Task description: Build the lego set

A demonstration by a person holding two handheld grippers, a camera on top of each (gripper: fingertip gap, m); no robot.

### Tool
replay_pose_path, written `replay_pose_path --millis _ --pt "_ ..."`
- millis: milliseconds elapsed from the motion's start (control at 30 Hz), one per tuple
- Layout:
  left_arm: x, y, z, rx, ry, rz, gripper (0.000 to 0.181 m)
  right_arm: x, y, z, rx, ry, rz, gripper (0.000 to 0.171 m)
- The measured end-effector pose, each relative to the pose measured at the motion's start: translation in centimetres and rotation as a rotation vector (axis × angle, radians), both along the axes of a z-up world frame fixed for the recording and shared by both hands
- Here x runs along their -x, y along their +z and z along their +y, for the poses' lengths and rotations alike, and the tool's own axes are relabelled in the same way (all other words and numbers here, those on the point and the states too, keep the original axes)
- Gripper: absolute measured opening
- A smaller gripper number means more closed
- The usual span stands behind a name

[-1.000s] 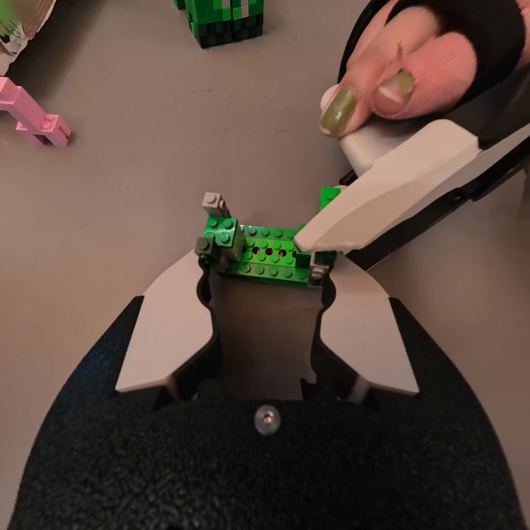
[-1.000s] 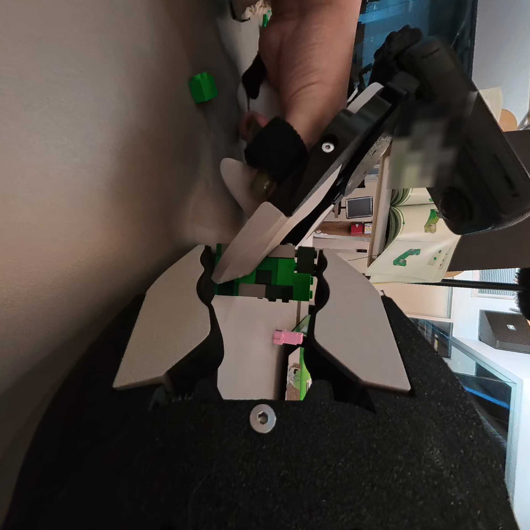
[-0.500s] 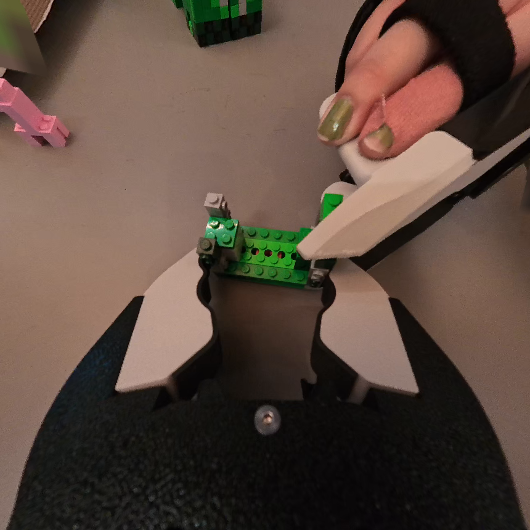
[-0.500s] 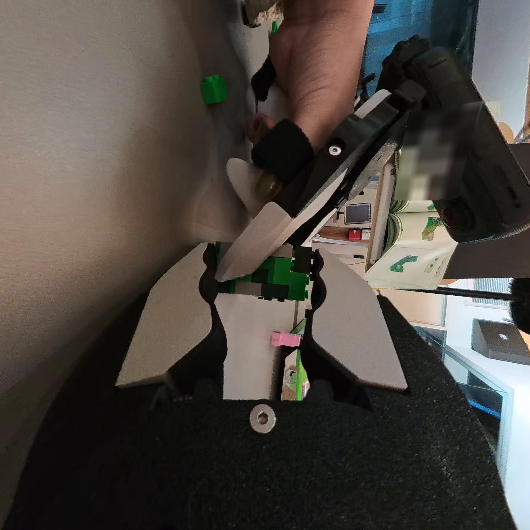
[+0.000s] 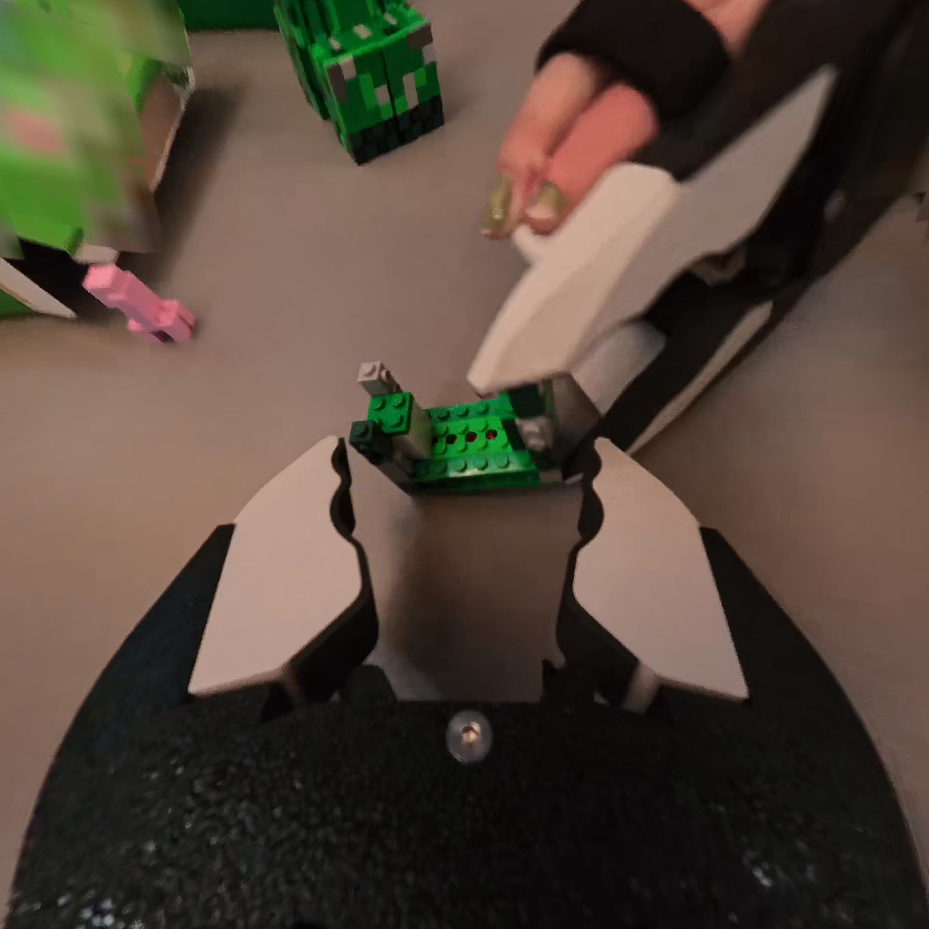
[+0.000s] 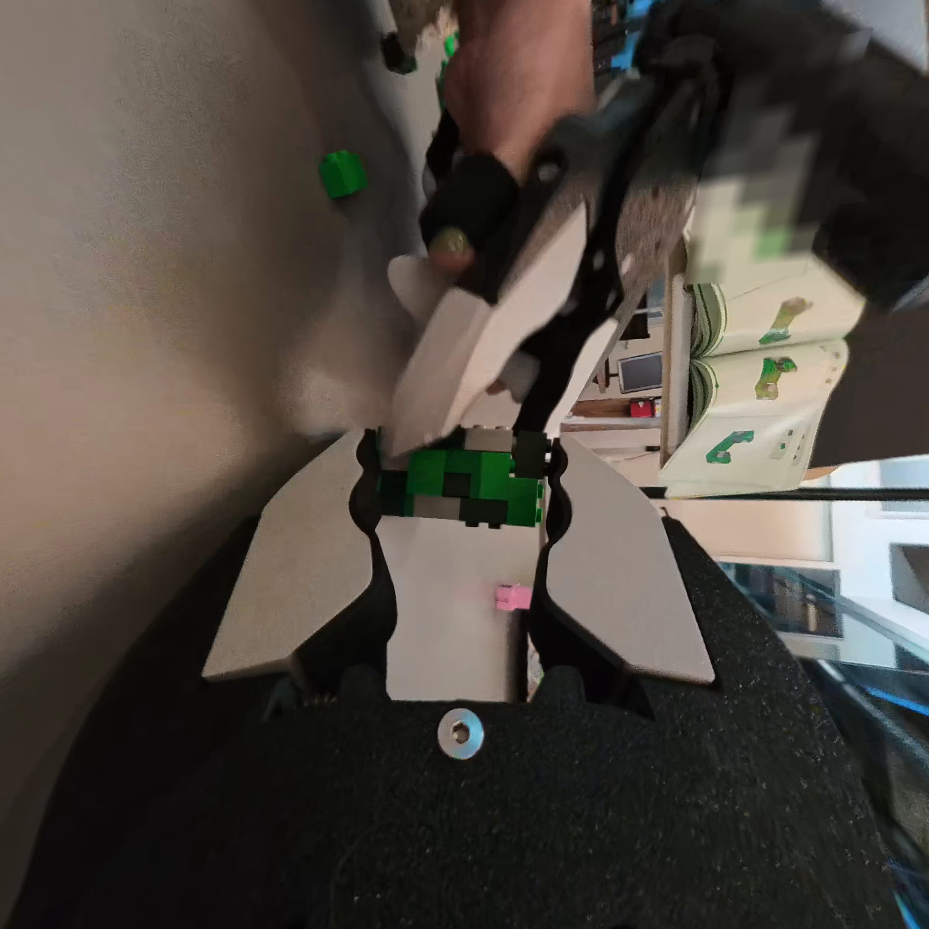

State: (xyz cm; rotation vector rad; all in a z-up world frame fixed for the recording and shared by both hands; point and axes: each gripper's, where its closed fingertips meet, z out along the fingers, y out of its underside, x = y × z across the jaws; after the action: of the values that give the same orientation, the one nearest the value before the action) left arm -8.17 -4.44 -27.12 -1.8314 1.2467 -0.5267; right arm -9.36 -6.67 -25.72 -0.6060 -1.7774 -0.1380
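A small green Lego assembly (image 5: 467,442) with grey and dark bricks on its left end sits just ahead of my left gripper (image 5: 467,447). The left gripper is open; its left fingertip stands clear of the assembly and its right fingertip is close beside it. My right gripper (image 5: 528,397) reaches in from the upper right, held by a hand, and is shut on the assembly's right end. In the right wrist view the assembly (image 6: 462,482) is clamped between the right gripper's (image 6: 460,452) two fingers. A left gripper finger (image 6: 442,372) hangs over it. Both views are motion-blurred.
A built green blocky figure (image 5: 372,80) stands at the back of the grey table (image 5: 301,241). A pink piece (image 5: 146,306) lies at the left beside a green box. A loose green brick (image 6: 342,173) and an open instruction booklet (image 6: 754,402) show in the right wrist view. The tips of both grippers are at nearly the same place.
My left gripper has opened off the assembly and drawn back and upward, bringing more of the table into its view. The right gripper has kept its hold on the assembly.
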Motion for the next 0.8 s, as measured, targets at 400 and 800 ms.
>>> replay_pose_path --millis 400,800 --pt "-0.8 1.7 -0.2 -0.714 -0.055 0.234 0.064 -2.2 3.3 2.2 0.289 -0.004 0.233 0.028" --pt "0.2 1.1 0.9 -0.646 0.050 0.172 0.059 -4.4 4.0 4.0 0.399 -0.052 0.276 0.033"
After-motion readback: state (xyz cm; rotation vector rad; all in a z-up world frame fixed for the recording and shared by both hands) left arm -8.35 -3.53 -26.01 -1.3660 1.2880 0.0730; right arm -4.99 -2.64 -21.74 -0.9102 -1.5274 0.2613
